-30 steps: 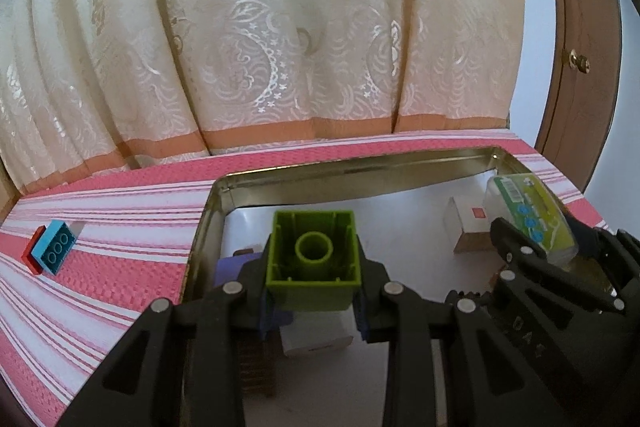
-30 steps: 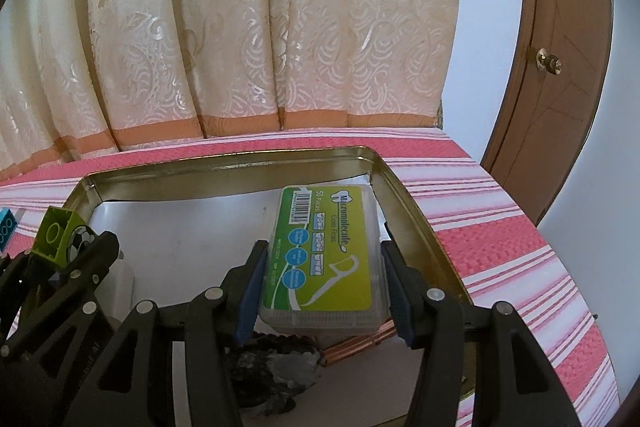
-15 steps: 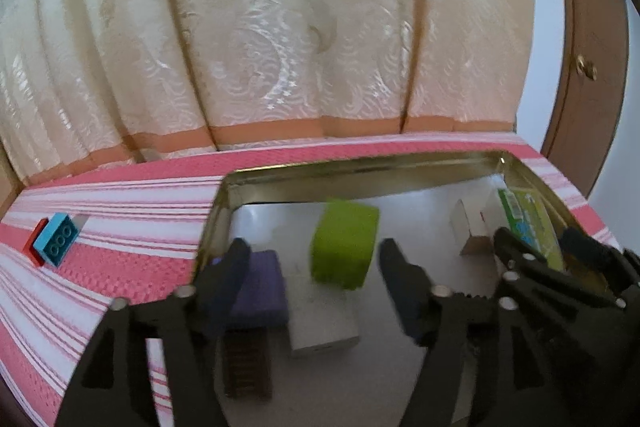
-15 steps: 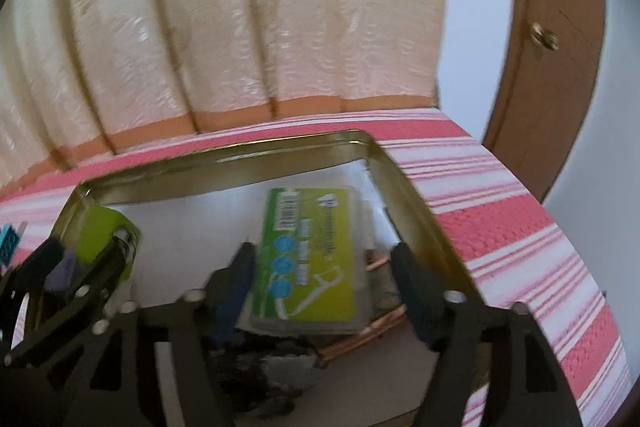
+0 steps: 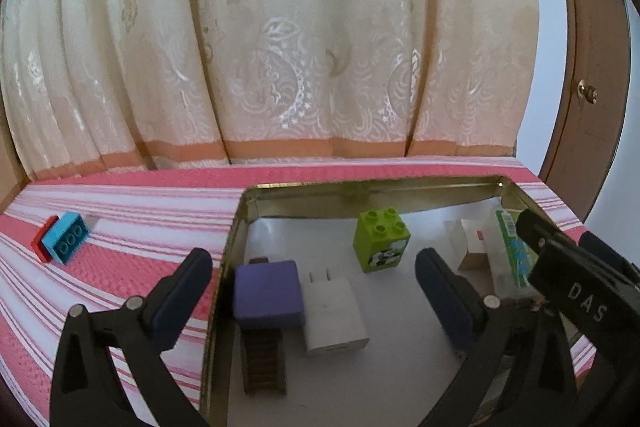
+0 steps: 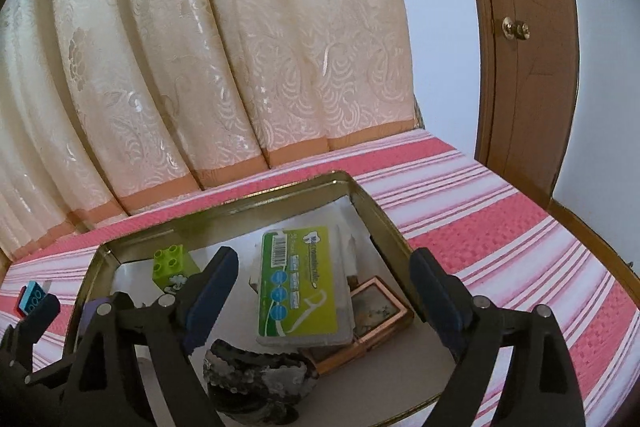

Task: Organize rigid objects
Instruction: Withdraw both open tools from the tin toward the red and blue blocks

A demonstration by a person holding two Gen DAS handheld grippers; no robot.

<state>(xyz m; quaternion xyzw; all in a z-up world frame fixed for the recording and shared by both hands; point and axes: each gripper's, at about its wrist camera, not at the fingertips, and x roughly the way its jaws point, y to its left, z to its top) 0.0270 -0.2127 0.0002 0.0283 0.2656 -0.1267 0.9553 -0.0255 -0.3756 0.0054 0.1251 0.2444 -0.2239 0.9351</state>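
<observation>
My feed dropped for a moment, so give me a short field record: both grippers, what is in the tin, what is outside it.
left gripper: jaws opening, nothing between them
right gripper: jaws opening, green box below, not gripped
tin: green block upright, purple block, white charger, green box
outside tin: blue brick on striped cloth

Dark ridged piece (image 5: 264, 359) blurred, unidentifiable
</observation>
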